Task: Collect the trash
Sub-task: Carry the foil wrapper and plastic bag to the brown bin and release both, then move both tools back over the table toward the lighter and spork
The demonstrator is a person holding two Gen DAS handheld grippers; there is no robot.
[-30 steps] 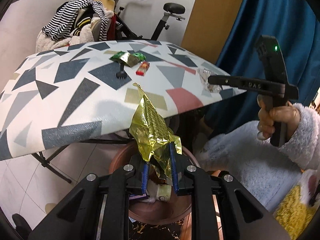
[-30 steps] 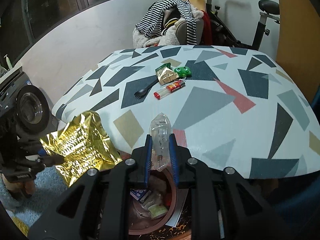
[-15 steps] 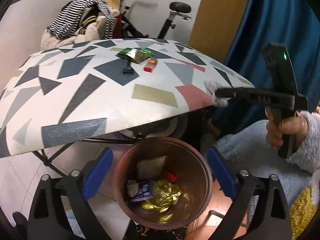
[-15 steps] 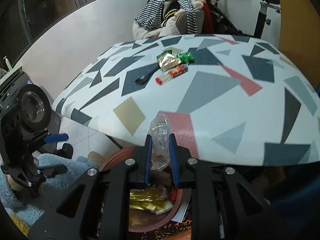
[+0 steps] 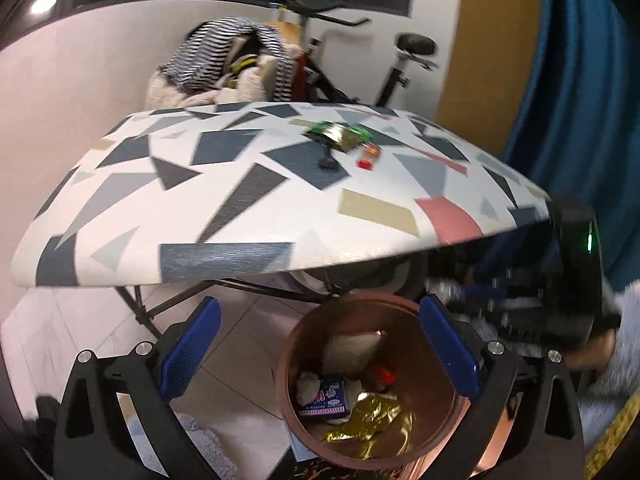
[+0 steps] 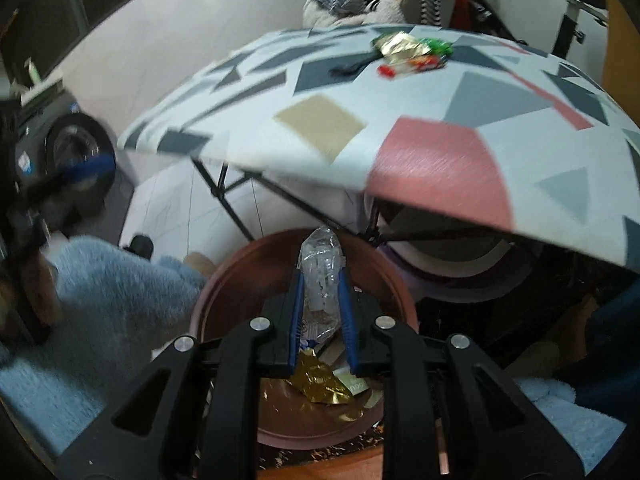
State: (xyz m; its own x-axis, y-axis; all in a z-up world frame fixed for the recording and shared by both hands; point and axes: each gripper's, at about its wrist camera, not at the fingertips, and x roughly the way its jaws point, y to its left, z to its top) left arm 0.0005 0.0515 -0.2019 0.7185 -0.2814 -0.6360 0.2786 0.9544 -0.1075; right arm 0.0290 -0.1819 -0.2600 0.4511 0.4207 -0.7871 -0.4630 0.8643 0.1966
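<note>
A brown round bin (image 5: 288,376) stands on the floor under the table edge, and also shows in the right wrist view (image 6: 236,280). Inside lie a crumpled gold foil wrapper (image 5: 368,424), a blue-white packet (image 5: 326,396) and other scraps. My left gripper (image 5: 318,354) is open and empty above the bin. My right gripper (image 6: 320,312) is shut on a clear plastic wrapper (image 6: 320,268), held over the bin. On the patterned table (image 5: 240,208) lie green and gold wrappers (image 5: 340,136), a red packet (image 5: 368,158) and a black spoon (image 5: 328,162).
An exercise bike (image 5: 400,64) and a chair piled with clothes (image 5: 224,68) stand behind the table. A blue curtain (image 5: 580,100) hangs at right. Black table legs (image 6: 228,196) cross beside the bin. A fluffy blue sleeve (image 6: 120,288) is at left.
My left gripper opened and dropped the gold foil wrapper into the bin. My right gripper moved down from table height to over the bin, still holding the clear wrapper.
</note>
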